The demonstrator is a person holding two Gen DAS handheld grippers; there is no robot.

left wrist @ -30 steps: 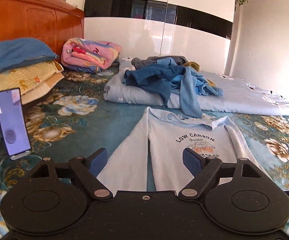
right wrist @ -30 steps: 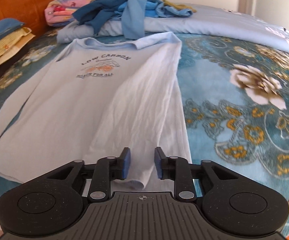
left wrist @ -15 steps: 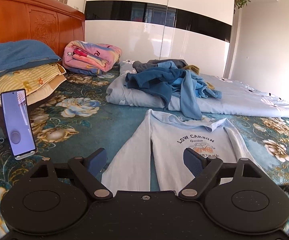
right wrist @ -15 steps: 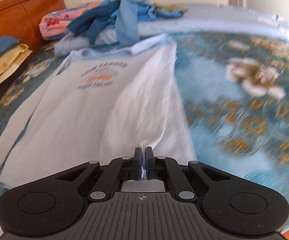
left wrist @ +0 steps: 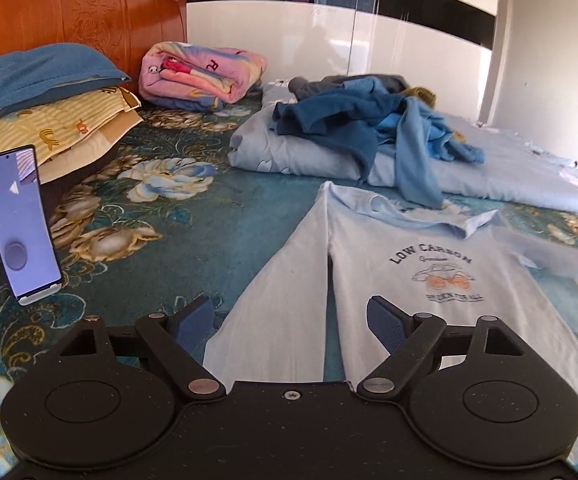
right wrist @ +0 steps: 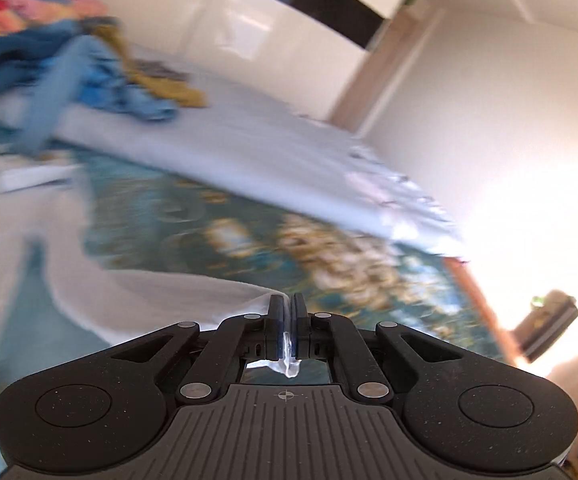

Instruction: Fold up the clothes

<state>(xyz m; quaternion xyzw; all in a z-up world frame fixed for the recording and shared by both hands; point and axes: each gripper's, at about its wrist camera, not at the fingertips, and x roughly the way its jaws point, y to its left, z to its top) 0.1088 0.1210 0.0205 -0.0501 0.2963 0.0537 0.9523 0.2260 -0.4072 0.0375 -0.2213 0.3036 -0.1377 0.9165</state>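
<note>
A pale blue long-sleeved shirt (left wrist: 429, 280) printed "LOW CARBON" lies face up on the teal floral bedspread (left wrist: 217, 224). My left gripper (left wrist: 291, 322) is open and empty, hovering over the shirt's left sleeve (left wrist: 273, 296) near its lower end. My right gripper (right wrist: 287, 316) is shut on the shirt's right sleeve (right wrist: 161, 292) near its cuff and holds it out to the right, off the bed. In the left wrist view that sleeve (left wrist: 549, 252) stretches away to the right. The right wrist view is blurred.
A heap of blue clothes (left wrist: 369, 128) lies on a folded pale quilt (left wrist: 509, 176) behind the shirt. A phone (left wrist: 19, 224) stands on a stand at left, by stacked pillows (left wrist: 37, 108) and a pink blanket (left wrist: 201, 72). A wooden headboard (left wrist: 69, 12) is behind.
My right gripper shut on the right sleeve's end, lifted it and swung it out to the right. My left gripper stayed open and barely moved.
</note>
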